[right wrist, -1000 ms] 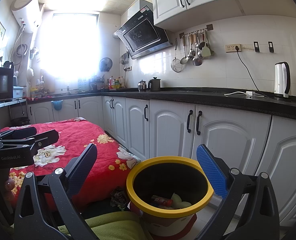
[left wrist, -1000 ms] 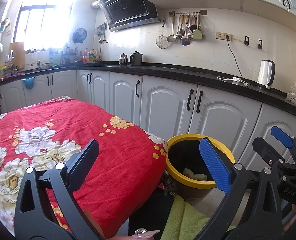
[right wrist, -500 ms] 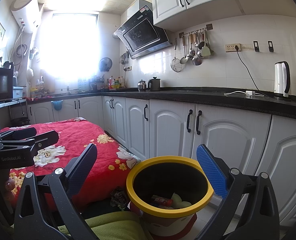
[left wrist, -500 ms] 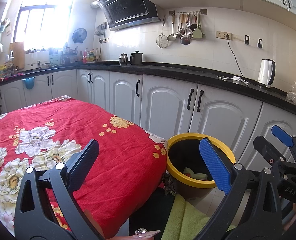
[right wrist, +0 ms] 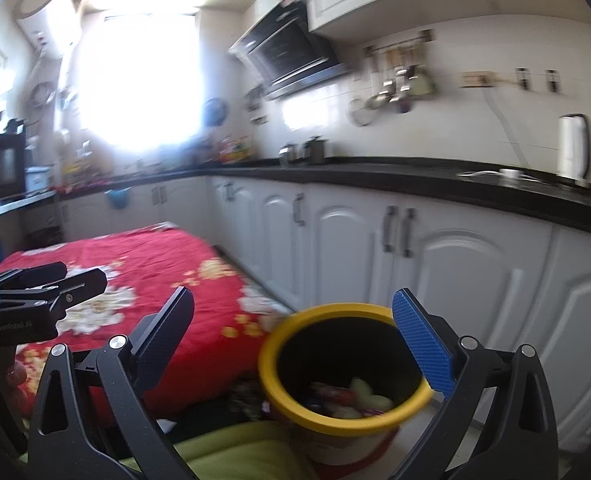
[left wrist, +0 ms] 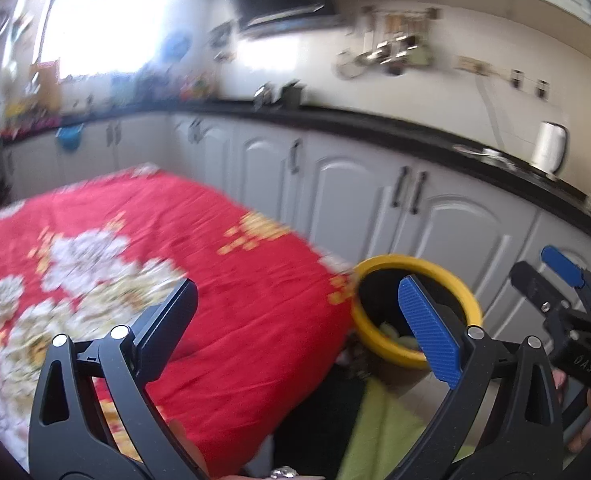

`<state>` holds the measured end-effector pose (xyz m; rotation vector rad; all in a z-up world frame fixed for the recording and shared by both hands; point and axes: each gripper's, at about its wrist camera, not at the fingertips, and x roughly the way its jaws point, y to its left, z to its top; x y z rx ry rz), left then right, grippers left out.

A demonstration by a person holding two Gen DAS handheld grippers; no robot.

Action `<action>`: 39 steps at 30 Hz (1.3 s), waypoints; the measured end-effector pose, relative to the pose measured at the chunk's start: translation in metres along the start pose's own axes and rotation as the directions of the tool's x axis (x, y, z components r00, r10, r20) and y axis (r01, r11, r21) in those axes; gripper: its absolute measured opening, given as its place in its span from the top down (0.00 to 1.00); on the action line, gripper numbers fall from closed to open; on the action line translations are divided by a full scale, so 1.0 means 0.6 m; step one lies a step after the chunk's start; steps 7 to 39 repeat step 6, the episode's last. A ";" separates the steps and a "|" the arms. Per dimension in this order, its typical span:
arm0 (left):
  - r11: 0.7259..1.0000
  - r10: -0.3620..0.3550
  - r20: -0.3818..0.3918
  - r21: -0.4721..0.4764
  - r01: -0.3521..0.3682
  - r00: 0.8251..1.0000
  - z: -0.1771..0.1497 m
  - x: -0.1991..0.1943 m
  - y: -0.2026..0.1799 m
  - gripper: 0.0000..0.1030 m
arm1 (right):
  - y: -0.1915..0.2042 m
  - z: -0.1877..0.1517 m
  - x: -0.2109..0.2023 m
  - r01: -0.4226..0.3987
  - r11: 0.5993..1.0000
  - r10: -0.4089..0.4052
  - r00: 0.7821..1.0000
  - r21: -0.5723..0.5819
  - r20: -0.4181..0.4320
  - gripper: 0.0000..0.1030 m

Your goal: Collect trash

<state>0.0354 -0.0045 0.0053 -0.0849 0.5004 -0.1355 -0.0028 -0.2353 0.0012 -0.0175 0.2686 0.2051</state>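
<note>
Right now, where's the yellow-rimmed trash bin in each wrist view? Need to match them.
Left wrist: trash bin sits lower right of centre, at the red tablecloth's corner, partly behind the blue fingertip.
Right wrist: trash bin is bottom centre, between the open tongs, with trash visible inside.
Shared landmark: white electric kettle on the black counter, right side.

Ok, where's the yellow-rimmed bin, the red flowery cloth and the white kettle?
yellow-rimmed trash bin [right wrist: 283,376]: right wrist view, left rim.
red flowery tablecloth [left wrist: 231,292]: left wrist view, plain red part.
white electric kettle [right wrist: 572,144]: right wrist view, body.
</note>
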 end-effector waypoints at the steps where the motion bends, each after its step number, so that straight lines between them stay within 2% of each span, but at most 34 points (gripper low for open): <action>1: 0.999 0.042 -0.025 -0.019 -0.042 0.999 0.001 0.001 0.031 0.11 | 0.026 0.011 0.014 -0.042 0.999 0.041 0.999 -0.024 -0.011 0.06; 2: 0.993 0.110 -0.056 -0.040 -0.112 0.992 0.000 0.001 0.075 0.11 | 0.075 0.025 0.042 -0.121 0.991 0.118 0.992 -0.061 -0.051 0.06; 3: 0.977 0.194 -0.089 -0.068 -0.200 0.977 -0.003 -0.003 0.129 0.11 | 0.114 0.033 0.063 -0.197 0.978 0.190 0.977 -0.071 -0.091 0.06; 4: 0.951 0.283 -0.120 -0.097 -0.295 0.952 -0.007 -0.010 0.184 0.11 | 0.170 0.042 0.090 -0.288 0.955 0.276 0.950 -0.074 -0.144 0.06; 5: 0.921 0.353 -0.143 -0.121 -0.370 0.925 -0.011 -0.017 0.227 0.11 | 0.226 0.048 0.113 -0.374 0.924 0.355 0.916 -0.078 -0.188 0.06; 6: 0.855 0.459 -0.183 -0.176 -0.489 0.869 -0.020 -0.037 0.304 0.11 | 0.274 0.049 0.128 -0.436 0.896 0.409 0.884 -0.082 -0.228 0.06; 39: 0.855 0.459 -0.183 -0.176 -0.489 0.869 -0.020 -0.037 0.304 0.11 | 0.274 0.049 0.128 -0.436 0.896 0.409 0.884 -0.082 -0.228 0.06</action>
